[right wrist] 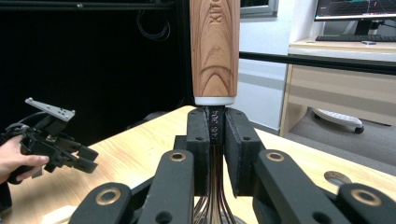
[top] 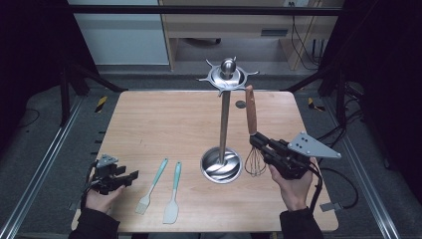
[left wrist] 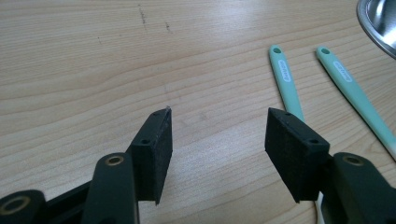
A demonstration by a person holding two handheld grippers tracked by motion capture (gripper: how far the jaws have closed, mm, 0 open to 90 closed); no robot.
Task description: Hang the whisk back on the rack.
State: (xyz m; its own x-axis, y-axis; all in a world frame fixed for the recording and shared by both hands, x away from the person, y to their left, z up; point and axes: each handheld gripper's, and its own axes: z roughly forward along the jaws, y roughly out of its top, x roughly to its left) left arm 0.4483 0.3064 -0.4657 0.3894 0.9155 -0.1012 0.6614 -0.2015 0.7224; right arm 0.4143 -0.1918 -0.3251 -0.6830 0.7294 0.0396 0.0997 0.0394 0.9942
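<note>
Whisk (top: 252,130): held upright just right of the rack's base, wooden handle up, wire loops down and hanging close above the table; whether the loops touch the wood cannot be told.
Right gripper (top: 257,141): its jaws are pressed together on the dark metal neck of the whisk, just under the wooden handle, as is seen plainly in the right gripper view (right wrist: 215,140); it is held by the person's right hand (top: 294,185) at the table's near right.
Left gripper (top: 130,177): held low over the table's near left corner by the left hand (top: 101,198); its jaws are spread wide with bare wood between them and nothing gripped, as shown in the left gripper view (left wrist: 217,135).
Rack (top: 224,119): a steel utensil stand set near the table's middle, with a round dished base, a tall thin pole and a ring of hooks at the top.
Brush (top: 152,186): mint-handled, laid flat on the table between the left gripper and the rack's base.
Spatula (top: 173,199): mint-handled with a pale blade, laid just right of the brush and roughly parallel to it.
Table (top: 164,119): light wood, with rounded corners.
</note>
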